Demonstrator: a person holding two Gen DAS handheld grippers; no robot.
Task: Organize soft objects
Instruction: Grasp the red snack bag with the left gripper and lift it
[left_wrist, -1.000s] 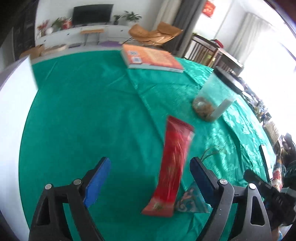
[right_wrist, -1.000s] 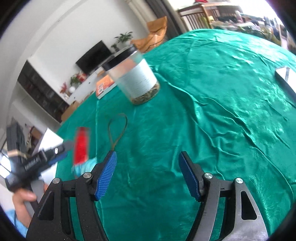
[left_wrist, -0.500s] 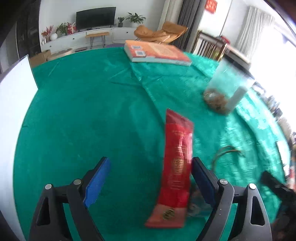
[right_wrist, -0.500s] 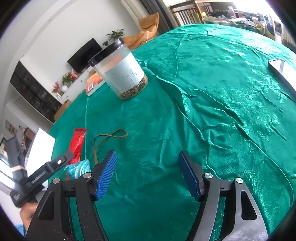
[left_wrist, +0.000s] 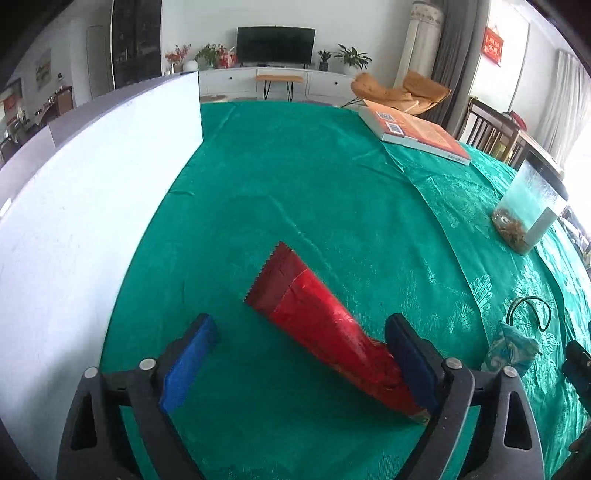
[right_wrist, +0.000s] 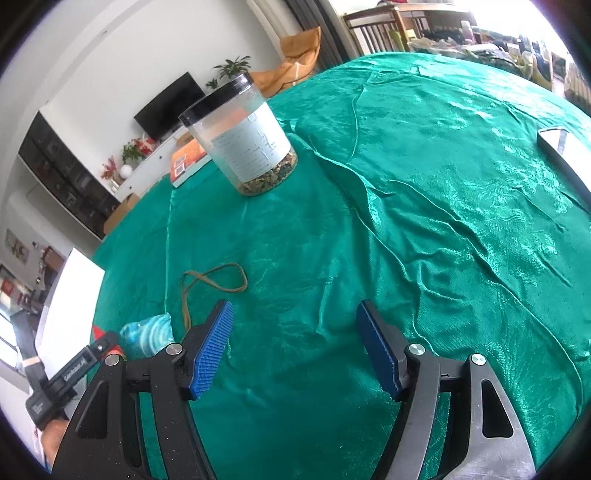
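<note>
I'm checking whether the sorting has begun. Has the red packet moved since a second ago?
Yes. In the right wrist view the red packet now lies left of the teal pouch, toward the white box; earlier it lay above it.

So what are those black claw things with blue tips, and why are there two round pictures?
A person holds a grabbing tool, called a gripper, in each hand. Each one carries a camera that looks along its two blue-padded fingers, so you get one picture per hand.

In the left camera's picture, the left gripper has just been opening wider. A red snack packet lies between its fingers on the green tablecloth, leaning on one pad, not squeezed.

The right gripper is open and holds nothing.

Also on the table: a teal pouch with a brown cord, a clear jar, an orange book.
</note>
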